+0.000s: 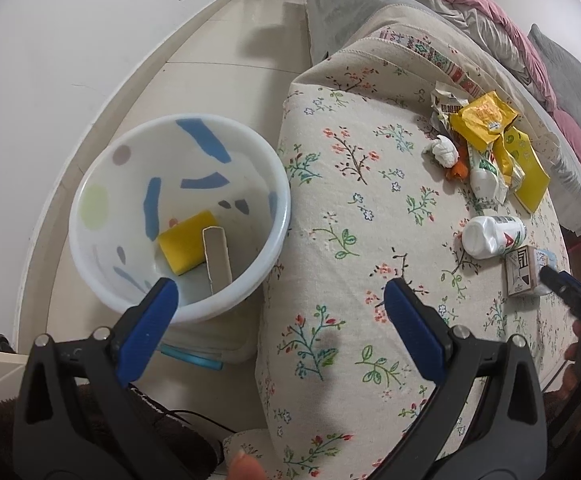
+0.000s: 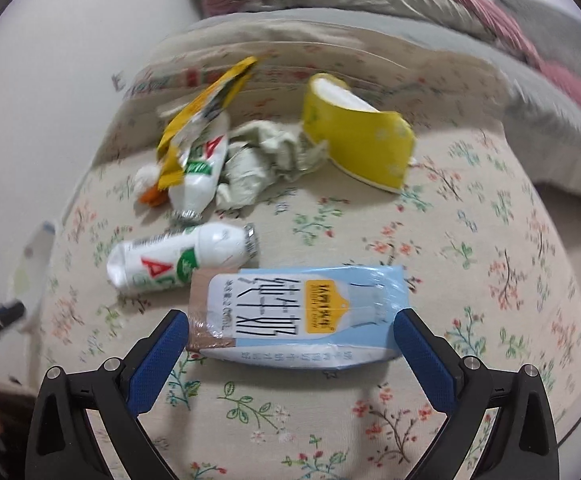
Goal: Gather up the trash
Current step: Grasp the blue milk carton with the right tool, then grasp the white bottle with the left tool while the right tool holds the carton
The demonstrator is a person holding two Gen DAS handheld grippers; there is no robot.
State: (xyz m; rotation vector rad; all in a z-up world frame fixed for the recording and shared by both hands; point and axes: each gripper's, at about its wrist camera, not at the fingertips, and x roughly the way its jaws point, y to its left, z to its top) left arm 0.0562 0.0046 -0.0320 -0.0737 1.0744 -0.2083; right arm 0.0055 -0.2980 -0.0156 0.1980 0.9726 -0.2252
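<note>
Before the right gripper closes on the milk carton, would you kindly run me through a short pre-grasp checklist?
1. Right gripper open, jaws standing wide: ok.
2. Milk carton lies flat on the floral cloth between the jaws, pads not yet pressing on it: ok.
3. Carton clear of neighbours: not ok; the white bottle lies right against its far left corner, so it may get nudged.
4. Left gripper open and empty, out of the way: ok.
5. Bin beside the cloth, open, with room; only a yellow sponge and a cardboard strip inside: ok.
6. Whether the carton is empty: cannot tell.
</note>
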